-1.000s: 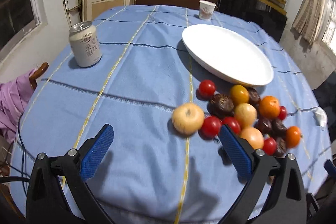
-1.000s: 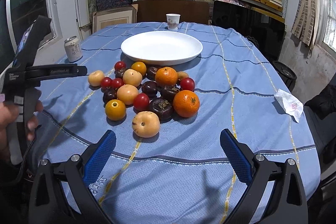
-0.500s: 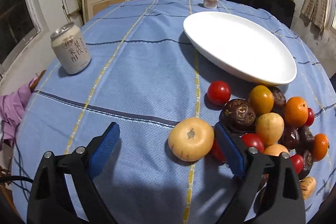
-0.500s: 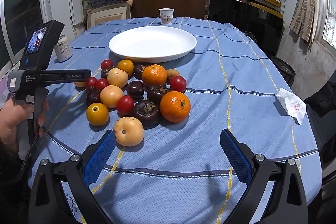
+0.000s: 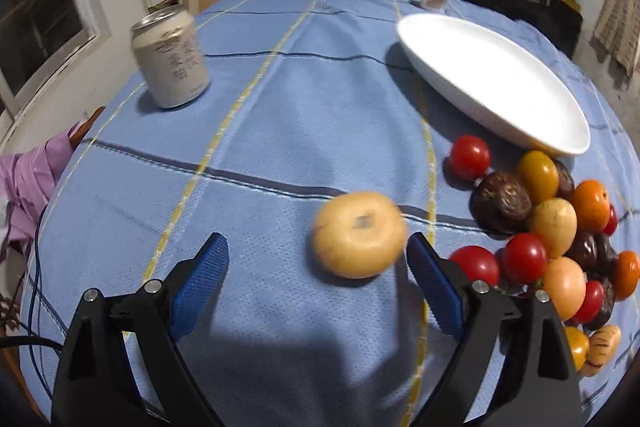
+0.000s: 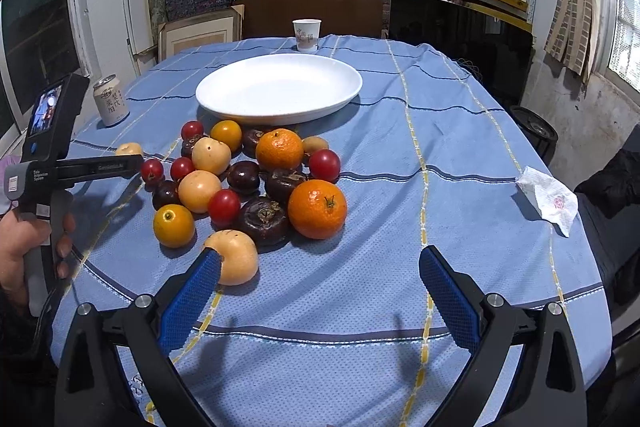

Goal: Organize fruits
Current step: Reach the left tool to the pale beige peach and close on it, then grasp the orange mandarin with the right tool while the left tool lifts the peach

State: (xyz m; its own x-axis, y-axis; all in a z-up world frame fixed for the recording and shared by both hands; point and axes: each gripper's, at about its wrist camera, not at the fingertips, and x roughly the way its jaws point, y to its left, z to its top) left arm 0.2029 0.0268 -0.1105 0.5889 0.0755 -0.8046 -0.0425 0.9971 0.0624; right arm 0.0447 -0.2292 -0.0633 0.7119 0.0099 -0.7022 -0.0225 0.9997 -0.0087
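Left wrist view: the left gripper is seen with its blue pads spread wide, and a pale yellow round fruit lies on the blue tablecloth between them, close against the right pad and well clear of the left one, though whether that pad touches it cannot be told. The rest of the fruit pile is heaped just right of that fruit, below the rim of the empty white plate, with a drink can standing well apart at the left. Right wrist view: the right gripper is held wide apart with nothing gripped, near the front of the pile, and a hand is seen holding the other tool's handle.
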